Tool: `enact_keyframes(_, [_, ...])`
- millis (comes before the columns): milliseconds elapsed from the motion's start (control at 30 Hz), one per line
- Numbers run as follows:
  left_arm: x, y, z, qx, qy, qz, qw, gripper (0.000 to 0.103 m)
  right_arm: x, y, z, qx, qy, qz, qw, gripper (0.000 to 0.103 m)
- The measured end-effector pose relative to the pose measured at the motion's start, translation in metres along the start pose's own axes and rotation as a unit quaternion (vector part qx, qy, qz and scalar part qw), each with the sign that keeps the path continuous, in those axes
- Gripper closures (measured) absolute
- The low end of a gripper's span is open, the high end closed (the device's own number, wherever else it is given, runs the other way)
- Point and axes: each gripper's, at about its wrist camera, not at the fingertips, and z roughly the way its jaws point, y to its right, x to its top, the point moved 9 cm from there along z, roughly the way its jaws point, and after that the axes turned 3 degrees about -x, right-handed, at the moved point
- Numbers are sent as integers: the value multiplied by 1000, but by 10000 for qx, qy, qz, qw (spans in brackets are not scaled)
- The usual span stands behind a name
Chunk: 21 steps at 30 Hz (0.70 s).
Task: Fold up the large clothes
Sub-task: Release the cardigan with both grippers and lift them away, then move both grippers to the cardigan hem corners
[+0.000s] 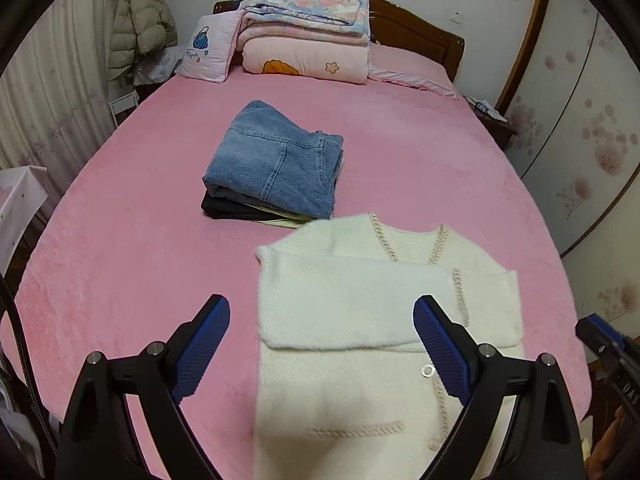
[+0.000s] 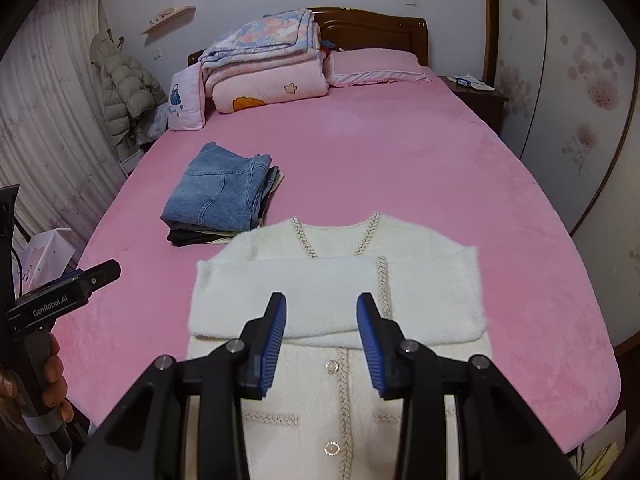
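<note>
We see cream cardigan [image 2: 340, 312] flat on near part of pink bed [image 2: 400, 160], both sleeves folded across chest. Left gripper [image 1: 322, 344] wide open, empty, above garment. Right gripper [image 2: 322, 340] part open, empty, above sleeve band. We judge sleeve step done; next move: take hem corners, fold toward collar. Jeans stack [image 2: 220, 196] lies beyond, near collar.

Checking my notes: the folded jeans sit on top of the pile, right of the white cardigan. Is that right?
Not quite: the jeans do top the pile, but it lies left of the cardigan and farther up the bed, as the right wrist view shows.
</note>
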Motion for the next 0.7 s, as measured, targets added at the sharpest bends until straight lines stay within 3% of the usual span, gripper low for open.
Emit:
enact_keyframes(400, [-69,31,-31,142,-97,-167,9997,11,-51,23,-43,293,139,-296,9990,66])
enact_keyframes(700, [-130,34,-38,171,-273,-615,9976,11,-93,49,-53,-279,-115,-857,9959,61])
